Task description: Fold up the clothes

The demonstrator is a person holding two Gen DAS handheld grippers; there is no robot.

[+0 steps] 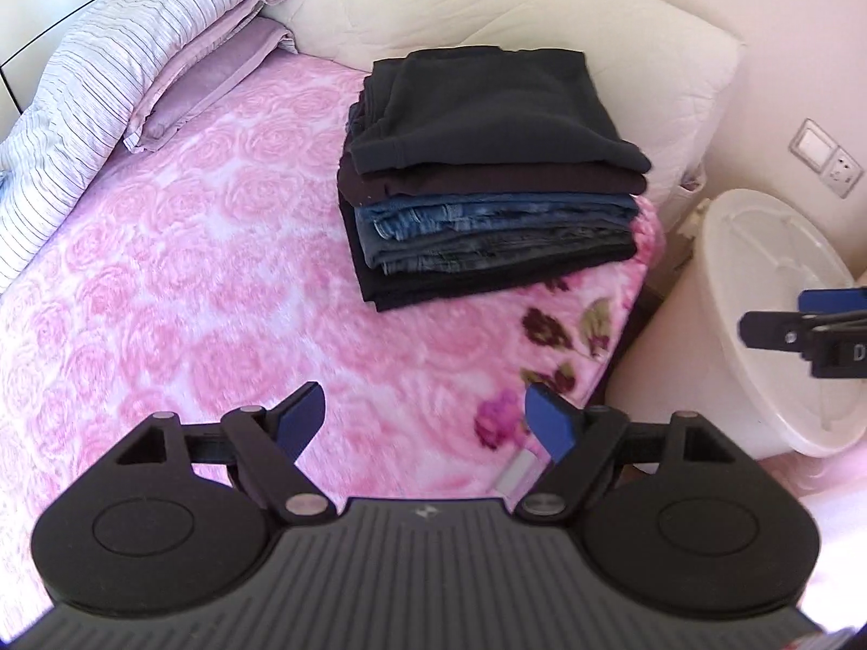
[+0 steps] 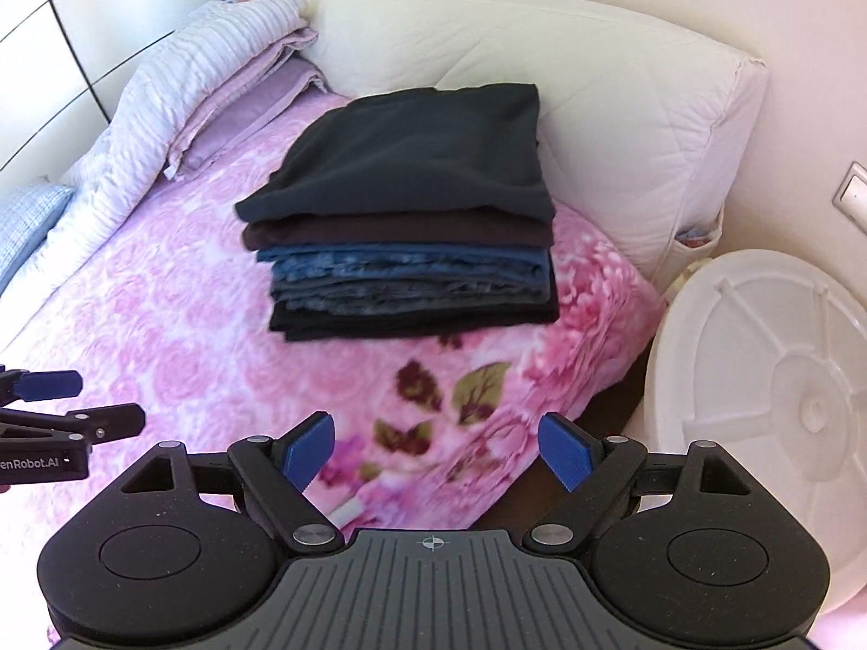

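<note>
A stack of folded clothes (image 1: 487, 179) (image 2: 406, 238) sits on the pink floral blanket (image 1: 189, 281) (image 2: 162, 325) near the bed's far right corner. A dark navy garment (image 1: 487, 108) (image 2: 422, 162) lies on top, over a maroon piece, blue jeans and a black piece. My left gripper (image 1: 428, 422) hovers above the blanket, short of the stack, open with nothing between its blue pads. My right gripper (image 2: 439, 449) stands open and empty over the blanket's near right corner. Each gripper shows at the edge of the other's view.
A cream cushion (image 1: 515, 11) (image 2: 596, 70) backs the stack. Striped and lilac bedding (image 1: 108, 70) (image 2: 206, 81) is piled at the far left. A white lidded bin (image 1: 775, 325) (image 2: 769, 379) stands beside the bed on the right, under wall switches (image 1: 823, 157).
</note>
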